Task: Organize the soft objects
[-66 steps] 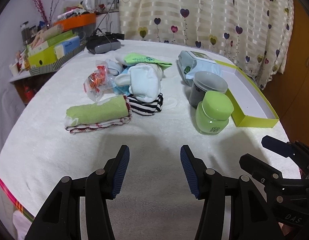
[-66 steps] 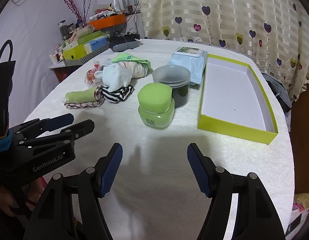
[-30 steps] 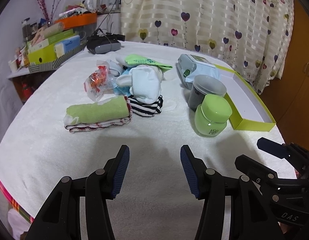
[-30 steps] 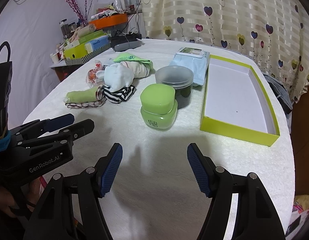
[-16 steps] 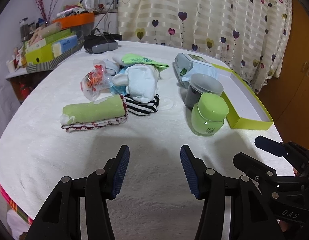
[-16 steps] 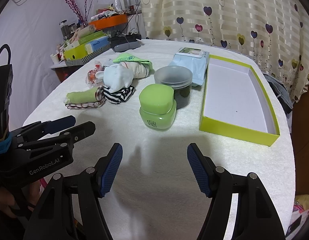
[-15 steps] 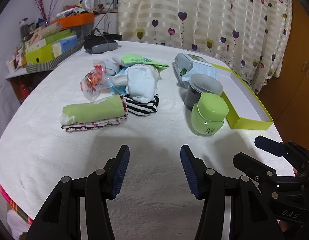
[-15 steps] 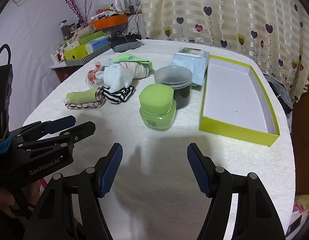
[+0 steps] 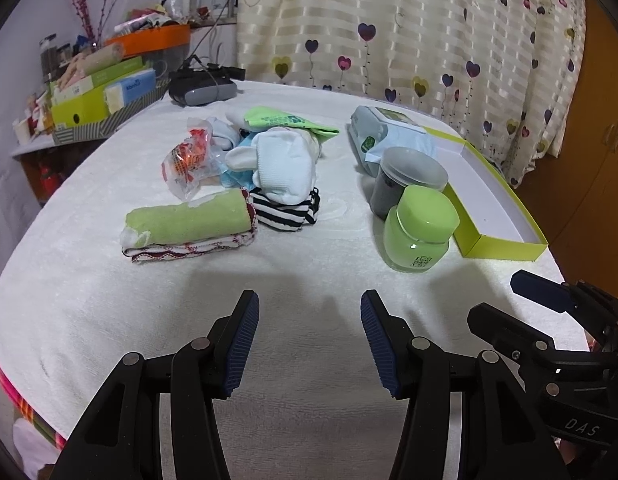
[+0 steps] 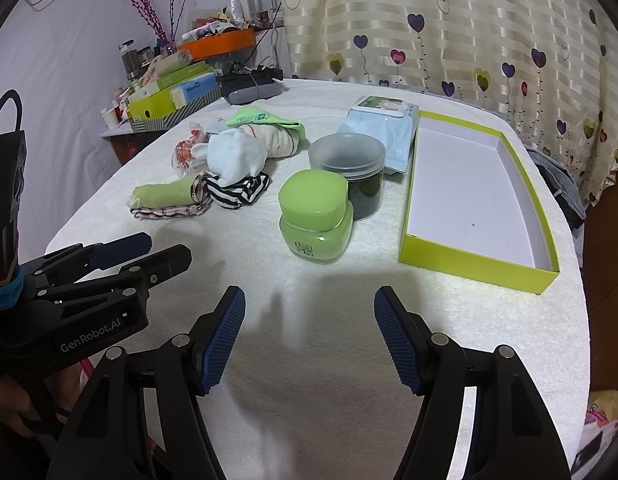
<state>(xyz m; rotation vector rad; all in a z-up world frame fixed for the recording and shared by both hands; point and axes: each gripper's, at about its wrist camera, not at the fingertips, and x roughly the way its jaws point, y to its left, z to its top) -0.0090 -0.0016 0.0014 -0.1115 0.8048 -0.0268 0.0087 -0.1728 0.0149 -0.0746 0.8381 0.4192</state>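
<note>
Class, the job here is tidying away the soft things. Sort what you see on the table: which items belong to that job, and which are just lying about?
Belongs to the job:
green rolled cloth
striped sock
white sock
green box, likely where they go

Lying about:
green jar
dark jar
wipes pack
snack wrapper

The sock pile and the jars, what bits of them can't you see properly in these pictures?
- Dark jar: left wrist view, its lower front sits behind the green jar.
- Striped sock: right wrist view, partly under the pale blue sock.
- Green jar's label: both views, print too small to read.
- Yellow box: left wrist view, its inside is partly blocked by the jars.
</note>
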